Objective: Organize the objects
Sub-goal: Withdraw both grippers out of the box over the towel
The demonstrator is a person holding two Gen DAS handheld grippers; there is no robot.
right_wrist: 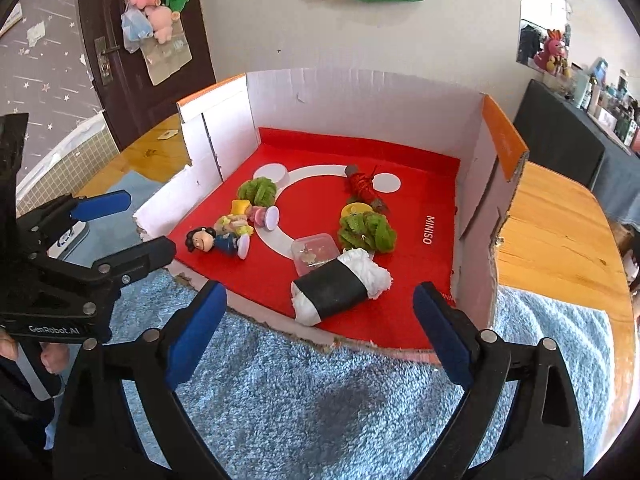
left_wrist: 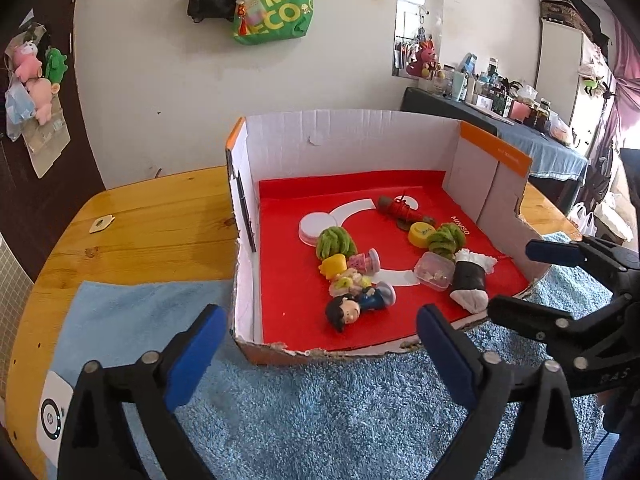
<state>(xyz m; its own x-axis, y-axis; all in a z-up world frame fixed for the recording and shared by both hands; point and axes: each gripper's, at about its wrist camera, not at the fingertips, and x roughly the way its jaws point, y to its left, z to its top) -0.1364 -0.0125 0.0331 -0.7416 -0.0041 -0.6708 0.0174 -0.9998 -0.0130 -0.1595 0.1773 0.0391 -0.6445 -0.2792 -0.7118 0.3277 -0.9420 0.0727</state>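
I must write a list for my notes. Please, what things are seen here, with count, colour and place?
cardboard box: 1, white walls, red floor, on the blue towel
green fluffy balls: 2, inside box
sushi-roll toy: 1, black and white, near the front edge
clear small container: 1, behind the sushi-roll toy
figurines: several, lying at left
yellow cap: 1, mid box
left tongs: open, empty
right tongs: open, empty
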